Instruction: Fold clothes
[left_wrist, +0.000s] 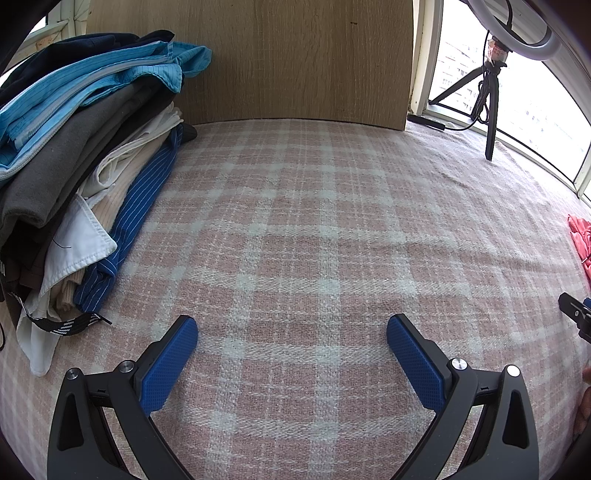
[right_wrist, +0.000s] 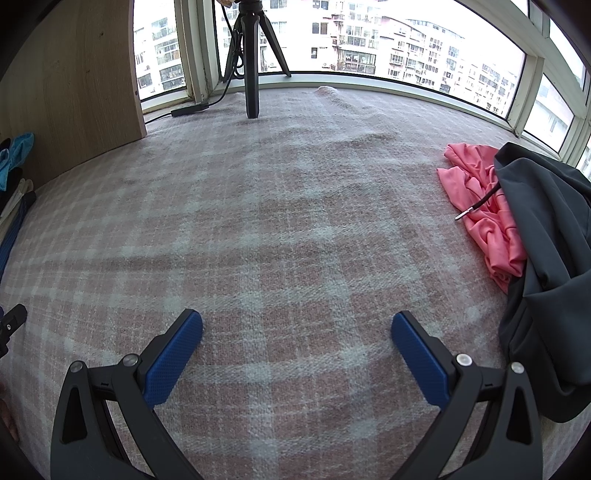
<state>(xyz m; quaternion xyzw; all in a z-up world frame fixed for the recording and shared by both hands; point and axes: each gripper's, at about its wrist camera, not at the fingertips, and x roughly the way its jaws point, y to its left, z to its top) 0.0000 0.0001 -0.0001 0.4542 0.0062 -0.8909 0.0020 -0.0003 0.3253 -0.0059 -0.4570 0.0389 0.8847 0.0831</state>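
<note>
You are holding your left gripper (left_wrist: 291, 325) just above the pink checked blanket (left_wrist: 314, 206), its blue pads (left_wrist: 168, 363) spread wide apart and gripping nothing. Your right gripper (right_wrist: 297, 323) is hovering over the same blanket (right_wrist: 277, 221) in the same way, fingers parted and empty. A stack of folded clothes (left_wrist: 74, 155) is sitting on the blanket's left side, against the wooden panel (left_wrist: 258, 59): light blue pieces on top, grey beneath, then white and beige layers, and a blue pinstriped piece at the bottom touching the blanket. On the blanket's right side, a crumpled pink garment (right_wrist: 480, 206) is lying unfolded, with a dark grey garment (right_wrist: 546, 280) draped partly over it and a black drawstring (right_wrist: 478, 205) trailing across the pink cloth. At the blanket's far edge, by the window (right_wrist: 369, 40), a black tripod (right_wrist: 251, 55) is standing, with a cable running from it toward the panel.
</note>
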